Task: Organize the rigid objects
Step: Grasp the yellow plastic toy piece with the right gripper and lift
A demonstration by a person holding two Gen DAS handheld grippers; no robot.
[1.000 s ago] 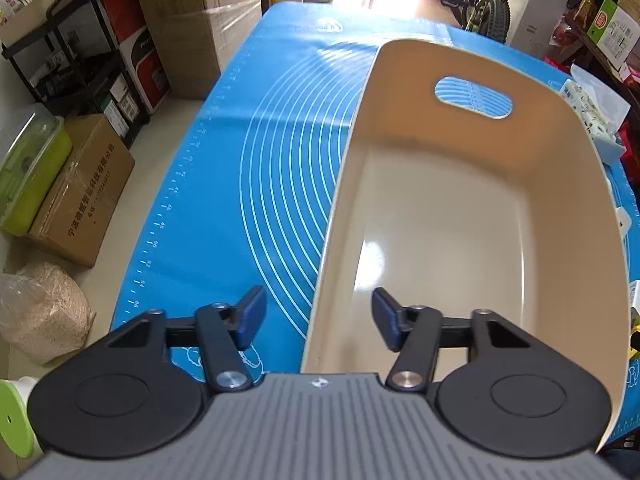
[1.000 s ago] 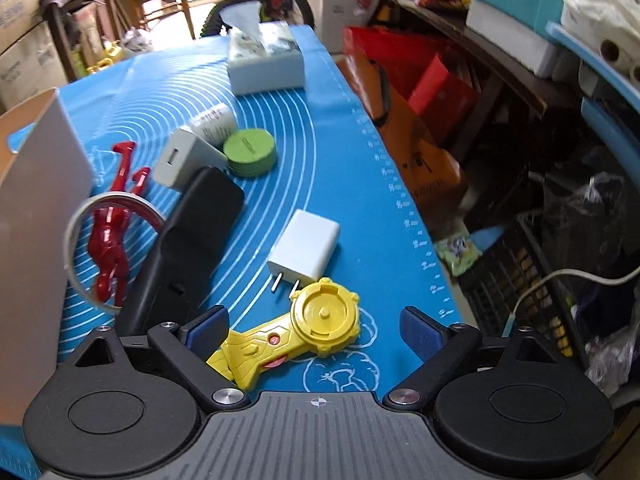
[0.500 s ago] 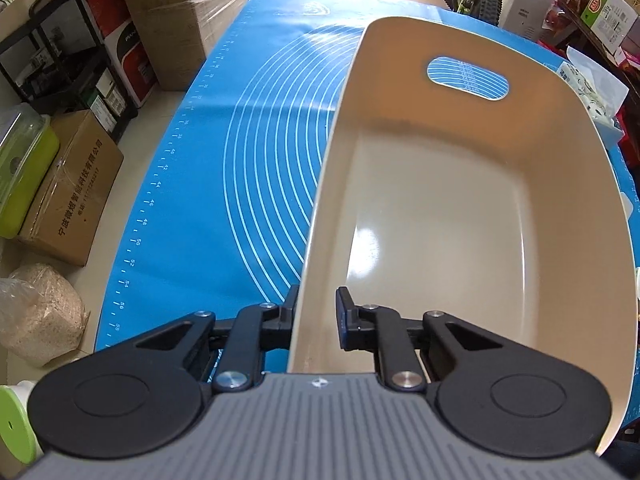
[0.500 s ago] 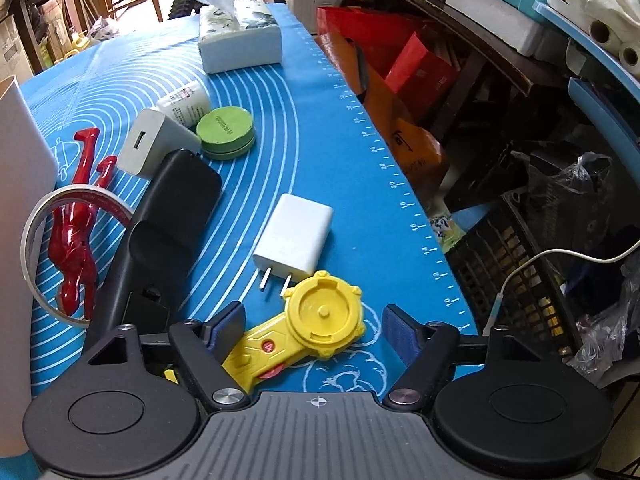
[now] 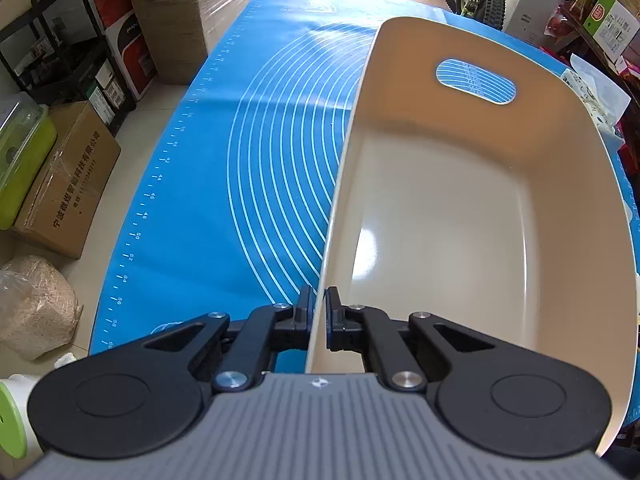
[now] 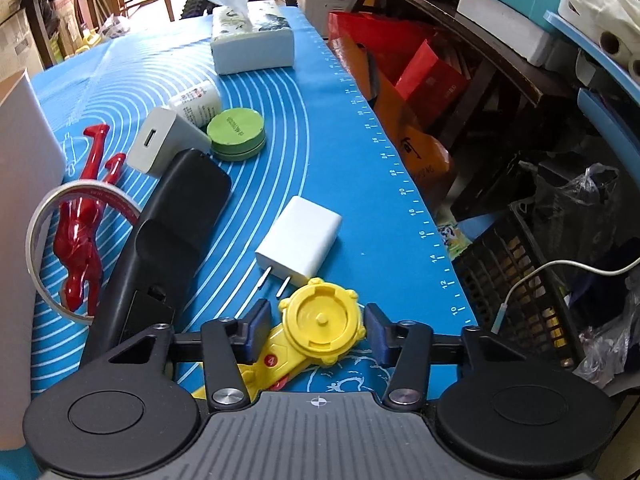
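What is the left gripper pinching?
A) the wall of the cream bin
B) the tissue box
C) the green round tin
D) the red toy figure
A: in the left wrist view the left gripper has one pad on each side of the cream bin wall, squeezed shut on it.

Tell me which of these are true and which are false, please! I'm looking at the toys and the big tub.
1. The beige tub has nothing inside it. True.
2. The left hand-held gripper is wide open above the mat. False: it is pinched shut on the tub's wall.
3. The yellow toy sits between the fingers of the right hand-held gripper. True; the jaws have just been closing around its round part.
4. The green round tin is inside the tub. False: it lies on the blue mat.
5. The white plug has two metal prongs. True.
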